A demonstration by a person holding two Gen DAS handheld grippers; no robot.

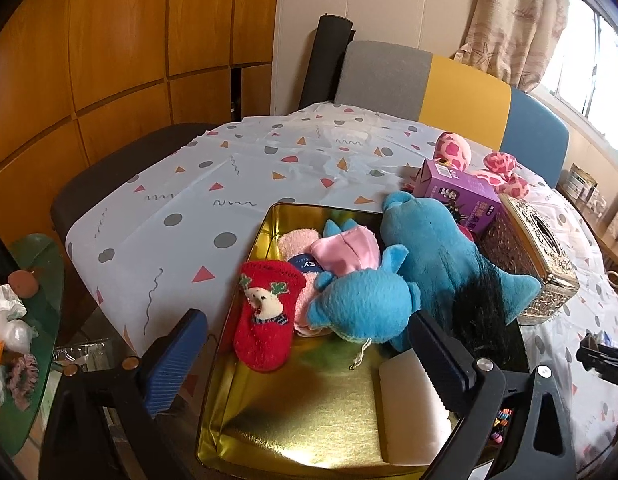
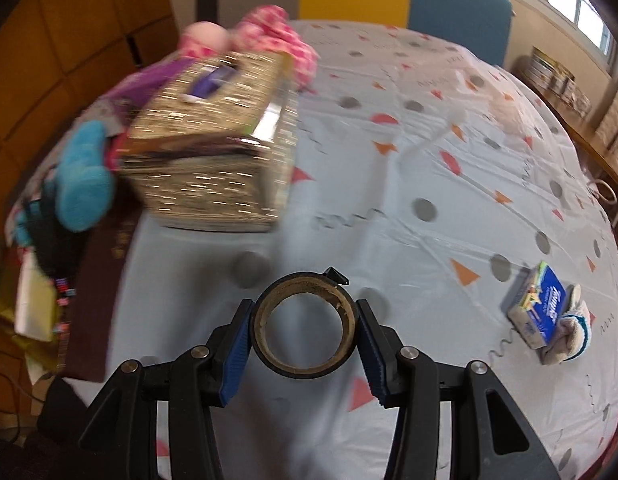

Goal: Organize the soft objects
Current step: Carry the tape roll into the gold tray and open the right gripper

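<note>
In the left wrist view a gold tin (image 1: 293,432) holds a red Christmas sock (image 1: 265,316), a pink pouch (image 1: 345,254), a pink fluffy sock (image 1: 297,242), a small blue plush (image 1: 361,306) and a white pad (image 1: 413,408). A big blue plush (image 1: 433,256) leans over the tin's right rim. My left gripper (image 1: 305,352) is open and empty above the tin. My right gripper (image 2: 305,338) is shut on a black tape roll (image 2: 305,330) above the tablecloth. A knitted sock (image 2: 573,336) lies under a blue tissue pack (image 2: 539,310) at the right.
An ornate gold tissue box (image 2: 213,148) stands at the left in the right wrist view, with a pink spotted plush (image 2: 269,36) behind it. A purple carton (image 1: 453,192) and the same pink plush (image 1: 461,152) sit behind the tin. Chairs (image 1: 461,88) ring the table.
</note>
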